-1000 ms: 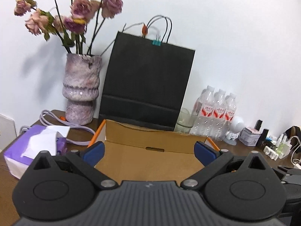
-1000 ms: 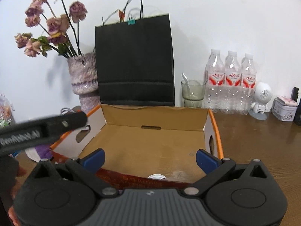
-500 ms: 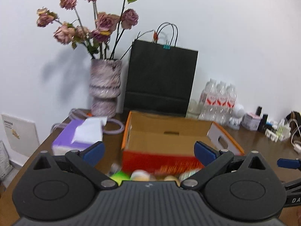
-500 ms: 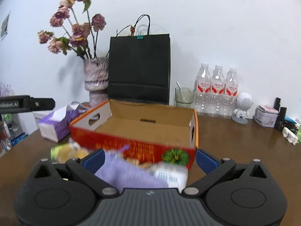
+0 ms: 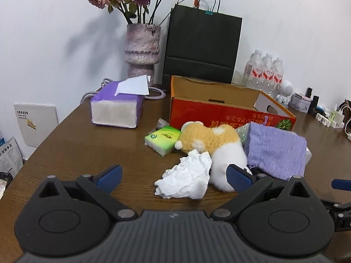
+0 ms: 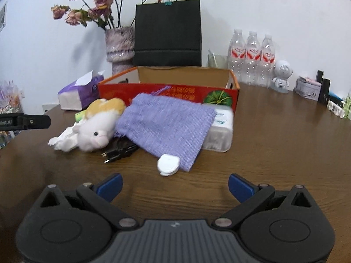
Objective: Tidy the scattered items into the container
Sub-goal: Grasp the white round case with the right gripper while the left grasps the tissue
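An open red-and-orange cardboard box stands on the brown table. In front of it lie a plush toy, a crumpled white tissue, a green tissue pack, a purple knit pouch, a white wipes pack, a black cable and a small white clip-like piece. My left gripper is open and empty just short of the tissue. My right gripper is open and empty, short of the white piece.
A purple tissue box sits left of the cardboard box. Behind stand a vase of dried roses, a black paper bag, three water bottles, a small white robot figure and small items at the far right.
Both grippers have pulled back from over the box and dropped lower. The scattered items in front of the box have come into view. Both stay open.
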The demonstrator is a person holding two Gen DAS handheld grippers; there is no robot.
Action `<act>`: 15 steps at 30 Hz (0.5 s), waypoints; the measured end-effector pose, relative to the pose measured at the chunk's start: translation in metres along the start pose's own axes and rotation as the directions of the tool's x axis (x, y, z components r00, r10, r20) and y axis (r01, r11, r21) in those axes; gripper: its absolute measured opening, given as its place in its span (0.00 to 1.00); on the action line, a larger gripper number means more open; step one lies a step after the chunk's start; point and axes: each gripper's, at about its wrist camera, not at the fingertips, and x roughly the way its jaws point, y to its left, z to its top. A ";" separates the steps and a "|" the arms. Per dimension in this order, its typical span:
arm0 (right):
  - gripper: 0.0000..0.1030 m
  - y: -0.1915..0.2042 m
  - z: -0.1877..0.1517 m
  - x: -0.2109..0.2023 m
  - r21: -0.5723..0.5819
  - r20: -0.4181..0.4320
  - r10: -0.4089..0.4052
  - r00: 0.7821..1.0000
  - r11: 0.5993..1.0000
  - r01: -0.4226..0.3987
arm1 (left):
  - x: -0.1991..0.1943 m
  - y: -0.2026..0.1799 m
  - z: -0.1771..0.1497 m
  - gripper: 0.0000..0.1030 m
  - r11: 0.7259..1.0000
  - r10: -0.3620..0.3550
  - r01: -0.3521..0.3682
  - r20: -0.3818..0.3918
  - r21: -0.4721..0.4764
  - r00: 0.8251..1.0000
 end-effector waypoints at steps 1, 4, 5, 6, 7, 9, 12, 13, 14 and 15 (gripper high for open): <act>1.00 0.002 0.000 0.000 -0.001 0.003 0.000 1.000 1.000 0.000 | 0.001 0.000 0.000 1.00 1.000 -0.005 0.005 -0.001 0.004 1.000; 1.00 0.008 0.005 0.004 -0.001 0.010 -0.010 1.000 1.000 0.010 | 0.006 -0.001 -0.001 1.00 1.000 -0.018 0.018 -0.006 0.015 1.000; 1.00 0.009 0.007 0.007 0.002 0.009 -0.011 1.000 1.000 0.011 | 0.008 -0.001 -0.002 1.00 1.000 -0.021 0.021 -0.010 0.020 1.000; 0.99 0.010 0.009 0.009 0.005 0.006 -0.012 1.000 1.000 0.012 | 0.011 -0.001 -0.003 1.00 0.999 -0.024 0.024 -0.015 0.024 1.000; 0.98 0.010 0.010 0.012 0.007 0.002 -0.010 1.000 1.000 0.010 | 0.014 -0.001 -0.003 1.00 0.999 -0.025 0.026 -0.020 0.029 0.999; 0.95 0.012 0.012 0.016 0.008 -0.001 -0.005 1.000 1.000 0.005 | 0.020 -0.001 -0.004 1.00 0.999 -0.025 0.027 -0.031 0.036 0.999; 0.92 0.016 0.015 0.024 -0.008 -0.013 -0.012 1.000 1.000 0.011 | 0.029 0.000 -0.005 1.00 0.999 -0.024 0.026 -0.045 0.040 0.999; 0.92 0.017 0.015 0.026 -0.012 -0.018 -0.013 1.000 1.000 0.013 | 0.032 0.001 -0.006 1.00 0.999 -0.028 0.030 -0.050 0.040 0.998; 0.92 0.018 0.016 0.029 -0.015 -0.022 -0.014 1.000 1.000 0.013 | 0.034 0.001 -0.006 1.00 0.999 -0.034 0.036 -0.054 0.041 0.998; 0.92 0.019 0.016 0.031 -0.017 -0.025 -0.015 1.000 1.000 0.014 | 0.036 0.001 -0.005 1.00 0.998 -0.037 0.040 -0.059 0.046 0.998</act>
